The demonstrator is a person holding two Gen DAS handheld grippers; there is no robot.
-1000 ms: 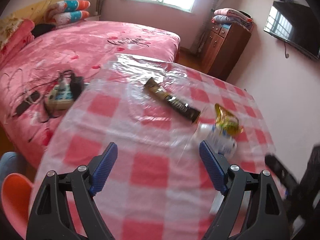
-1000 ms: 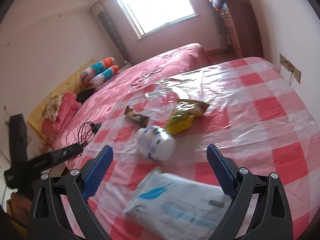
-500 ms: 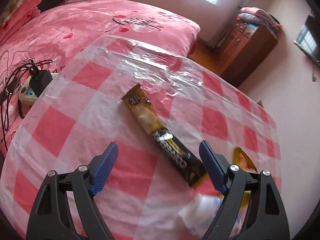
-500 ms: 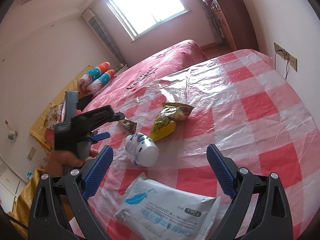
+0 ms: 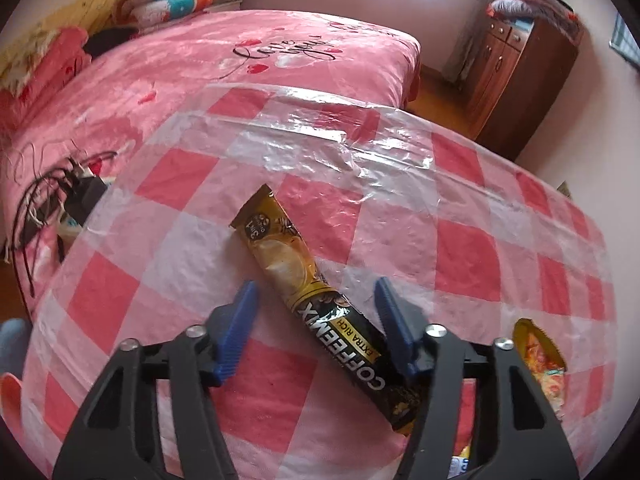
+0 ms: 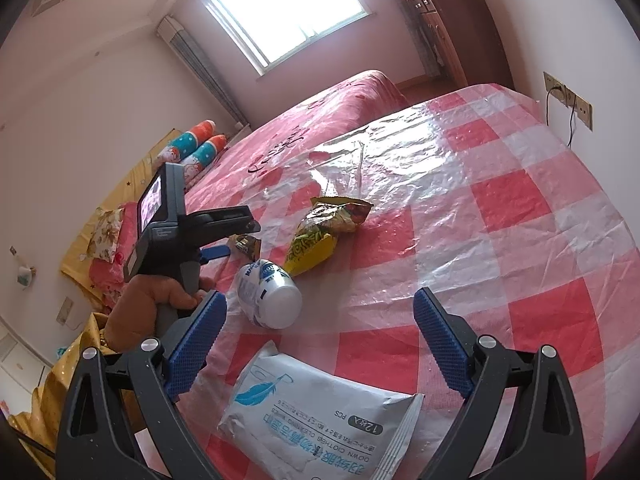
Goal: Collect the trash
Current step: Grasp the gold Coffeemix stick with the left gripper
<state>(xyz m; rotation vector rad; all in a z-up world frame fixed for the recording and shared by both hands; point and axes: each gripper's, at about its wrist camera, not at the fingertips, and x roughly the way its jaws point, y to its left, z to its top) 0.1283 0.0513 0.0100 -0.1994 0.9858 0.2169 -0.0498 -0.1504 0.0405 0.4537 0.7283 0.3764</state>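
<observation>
A gold and black Coffeemix sachet (image 5: 320,308) lies flat on the red-checked table (image 5: 460,256). My left gripper (image 5: 316,300) is open, its blue fingers on either side of the sachet's middle, jaws partly narrowed, not touching it. In the right wrist view the left gripper (image 6: 216,254) is held by a hand over the sachet's end (image 6: 245,245). My right gripper (image 6: 320,312) is open and empty above a white wipes pack (image 6: 320,412). A white cup (image 6: 268,294) lies on its side beside a yellow snack bag (image 6: 320,232).
A pink bed (image 5: 240,64) borders the table's far side, with a power strip and cables (image 5: 76,200) at its edge. A wooden cabinet (image 5: 520,72) stands at the back right. Wall sockets (image 6: 568,98) sit beside the table. The snack bag shows at the left wrist view's right (image 5: 540,356).
My left gripper has moved forward and down over the coffee sachet, and its jaws have narrowed around it. My right gripper has barely moved and stays open.
</observation>
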